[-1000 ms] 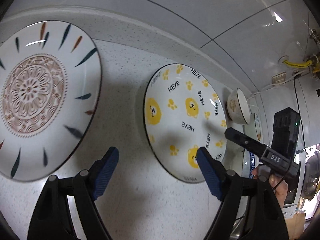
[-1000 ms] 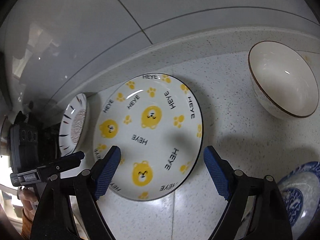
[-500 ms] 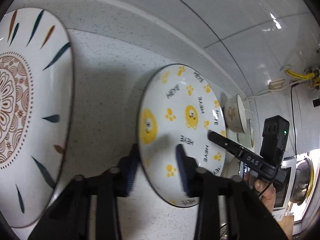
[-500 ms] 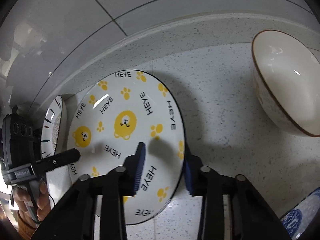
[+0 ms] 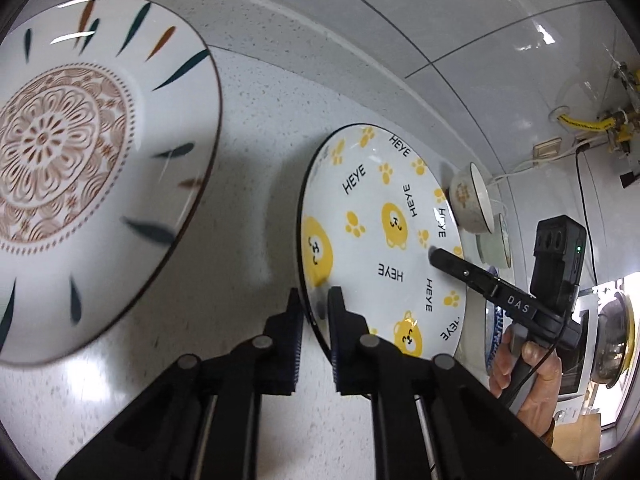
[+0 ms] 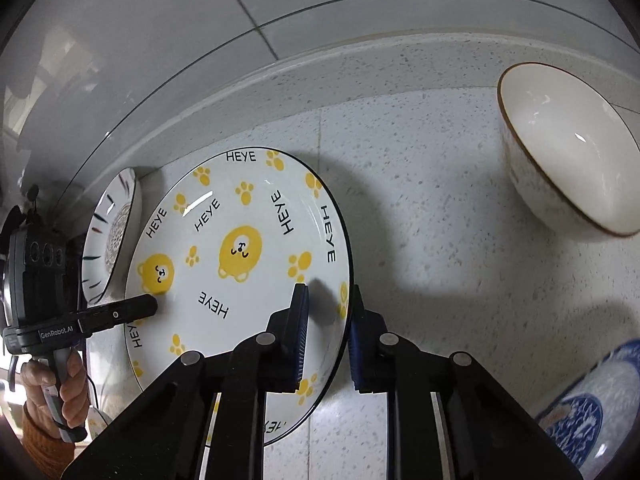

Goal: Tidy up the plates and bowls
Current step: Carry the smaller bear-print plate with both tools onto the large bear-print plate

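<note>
A white plate with yellow bears and "HEYE" lettering (image 5: 384, 240) (image 6: 240, 272) lies on the speckled counter. My left gripper (image 5: 316, 300) is shut on its left rim, one pad on top and one underneath. My right gripper (image 6: 328, 300) is shut on the opposite rim in the same way. Each wrist view shows the other gripper's upper finger lying on the plate: the right gripper (image 5: 436, 258) and the left gripper (image 6: 150, 306). A large mandala plate with leaf strokes (image 5: 80, 160) (image 6: 114, 236) sits to the left of it.
A white bowl with a brown rim (image 6: 568, 160) (image 5: 468, 204) stands to the right of the bear plate. A blue-patterned dish (image 6: 588, 420) is at the front right. The tiled wall (image 5: 440, 20) runs close behind. A steel pot (image 5: 612, 344) and an appliance stand far right.
Both grippers stood wide open above the bear plate a second ago. Each has since moved onto an opposite rim and closed on it.
</note>
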{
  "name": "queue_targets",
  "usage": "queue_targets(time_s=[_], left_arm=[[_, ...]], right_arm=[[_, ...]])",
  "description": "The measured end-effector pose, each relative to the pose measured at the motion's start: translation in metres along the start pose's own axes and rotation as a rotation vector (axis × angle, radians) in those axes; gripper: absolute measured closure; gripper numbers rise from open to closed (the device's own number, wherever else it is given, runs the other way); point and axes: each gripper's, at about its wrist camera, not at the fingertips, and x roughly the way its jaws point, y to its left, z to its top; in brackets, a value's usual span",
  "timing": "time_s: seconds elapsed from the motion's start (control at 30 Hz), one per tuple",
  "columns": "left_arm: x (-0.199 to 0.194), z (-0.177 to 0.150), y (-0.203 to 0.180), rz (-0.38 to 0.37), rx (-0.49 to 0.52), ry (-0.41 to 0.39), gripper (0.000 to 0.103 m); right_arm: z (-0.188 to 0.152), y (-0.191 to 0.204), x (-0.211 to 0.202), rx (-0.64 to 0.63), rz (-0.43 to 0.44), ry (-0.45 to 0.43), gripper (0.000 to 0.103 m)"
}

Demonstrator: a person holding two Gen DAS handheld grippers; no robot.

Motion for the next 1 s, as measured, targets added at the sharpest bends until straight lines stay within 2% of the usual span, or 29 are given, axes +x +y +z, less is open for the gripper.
queue_targets(time_s=[0.13, 0.3, 0.47, 0.67, 0.83, 1.0], left_arm=[[-0.022, -0.024, -0.001, -0.008, 0.0, -0.02, 0.092], [-0.075, -0.067, -0.003, -0.026, 0.0, -0.072, 0.092], [-0.151, -0.123, 0.007, -0.04, -0.006, -0.139, 0.092], [-0.216, -0.202, 0.03, -0.008, -0.037, -0.161, 0.092], [-0.238, -0.264, 0.077, 0.006, -0.102, -0.135, 0.092], [-0.228, -0.288, 0.109, 0.032, -0.128, -0.114, 0.092]], right_arm=[[-0.018, 0.013, -0.01, -0.016, 0.013, -0.006, 0.087], [-0.048, 0.047, -0.036, -0.076, 0.044, -0.017, 0.087], [-0.085, 0.096, -0.069, -0.174, 0.096, -0.02, 0.087], [-0.147, 0.156, -0.086, -0.266, 0.176, 0.009, 0.087], [-0.196, 0.188, -0.065, -0.298, 0.217, 0.084, 0.087], [-0.221, 0.196, -0.034, -0.264, 0.217, 0.138, 0.087]])
